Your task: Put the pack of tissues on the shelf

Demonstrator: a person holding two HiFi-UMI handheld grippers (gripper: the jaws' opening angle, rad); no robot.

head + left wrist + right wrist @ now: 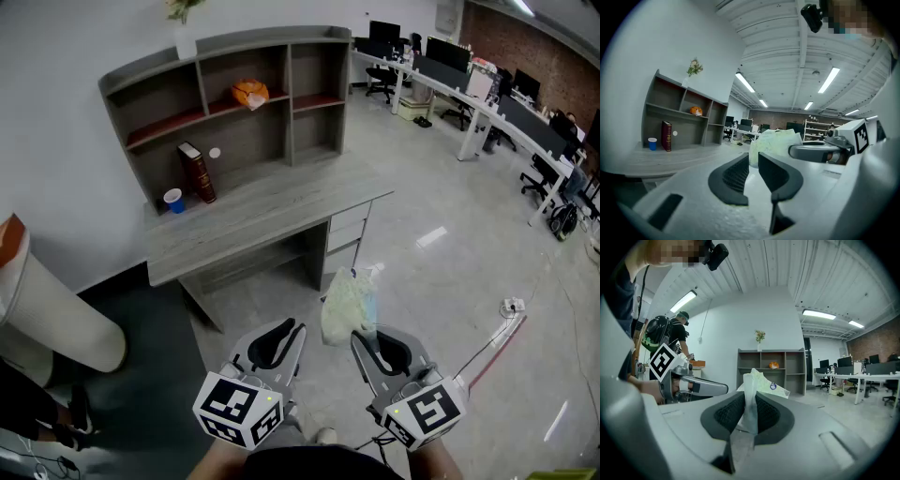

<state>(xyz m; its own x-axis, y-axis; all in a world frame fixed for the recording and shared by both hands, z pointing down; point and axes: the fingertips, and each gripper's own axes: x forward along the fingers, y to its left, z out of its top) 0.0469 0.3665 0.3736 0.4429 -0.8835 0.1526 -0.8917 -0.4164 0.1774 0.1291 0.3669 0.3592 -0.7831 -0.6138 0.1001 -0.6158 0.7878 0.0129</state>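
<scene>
A soft pale-green pack of tissues (349, 302) hangs in front of me, pinched by its plastic edge between the jaws of my right gripper (361, 336). In the right gripper view the pack (761, 383) sticks up out of the shut right gripper (750, 397). My left gripper (291, 326) is beside it, its jaws drawn together with nothing between them; in its own view the left gripper (752, 157) points past the pack (776, 140). The grey shelf unit (225, 94) stands on a desk some way ahead, and also shows as the shelf (771, 373) and the shelf (679, 117).
The desk (262, 211) carries a dark red book (197, 172) and a blue cup (173, 201); an orange object (250, 93) lies on an upper shelf. A white cylinder (47, 309) is at my left. Office desks and chairs (469, 84) fill the back right. A power strip (511, 306) lies on the floor.
</scene>
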